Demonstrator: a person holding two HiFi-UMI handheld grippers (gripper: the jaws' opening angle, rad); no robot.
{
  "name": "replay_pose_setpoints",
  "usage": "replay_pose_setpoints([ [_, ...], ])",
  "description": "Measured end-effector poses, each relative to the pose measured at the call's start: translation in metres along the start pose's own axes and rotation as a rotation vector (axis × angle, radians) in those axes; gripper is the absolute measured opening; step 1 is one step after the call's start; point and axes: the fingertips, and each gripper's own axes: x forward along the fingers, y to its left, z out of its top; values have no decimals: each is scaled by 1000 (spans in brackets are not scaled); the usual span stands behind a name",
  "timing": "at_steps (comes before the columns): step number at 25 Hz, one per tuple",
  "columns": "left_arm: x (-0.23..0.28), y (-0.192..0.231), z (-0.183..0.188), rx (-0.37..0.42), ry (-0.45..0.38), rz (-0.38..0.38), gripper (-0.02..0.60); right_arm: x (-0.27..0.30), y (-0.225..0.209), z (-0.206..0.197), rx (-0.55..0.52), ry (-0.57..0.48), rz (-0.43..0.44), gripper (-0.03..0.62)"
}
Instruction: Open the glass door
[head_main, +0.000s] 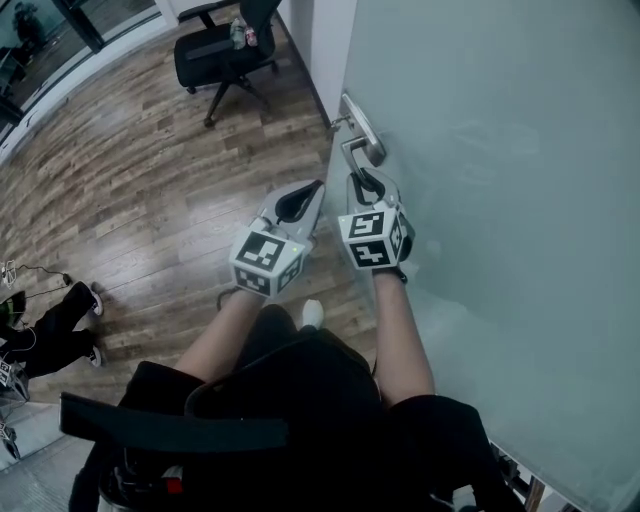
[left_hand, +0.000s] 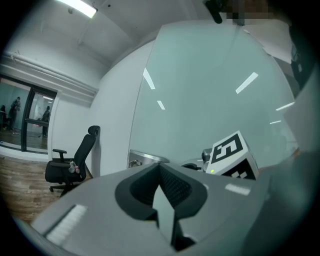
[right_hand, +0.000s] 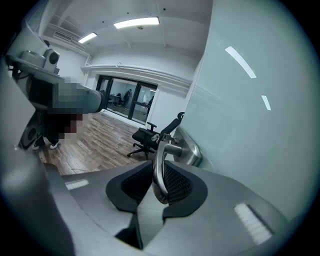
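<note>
The frosted glass door (head_main: 500, 150) fills the right side of the head view. Its metal lever handle (head_main: 358, 160) hangs downward from a steel plate near the door's edge. My right gripper (head_main: 365, 185) is shut on that handle; in the right gripper view the lever (right_hand: 160, 165) runs down between the black pads of the right gripper (right_hand: 159, 182), which press on it from both sides. My left gripper (head_main: 300, 203) hovers just left of the right one, away from the door. Its jaws (left_hand: 161, 187) meet with nothing between them. The right gripper's marker cube (left_hand: 230, 155) shows beside it.
A black office chair (head_main: 225, 50) stands on the wood floor (head_main: 150, 180) beyond the door's edge. A person's legs and shoes (head_main: 55, 320) are at the far left, next to cables. A glass wall with dark frames (right_hand: 125, 100) closes off the far side of the room.
</note>
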Motion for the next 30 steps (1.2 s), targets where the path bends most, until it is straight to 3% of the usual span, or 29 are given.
replay_pose_setpoints([
  [8,19,2,-5,-2,19,-48,-2,3,-14,-9,14,1,-16,71],
  [20,64,2,4,-6,28,-211,-2,3,-37,-20,13,8,-60,74],
  [30,73,14,3,-11,36,-268,-2,0,-47,-22,31,27,-98,75],
])
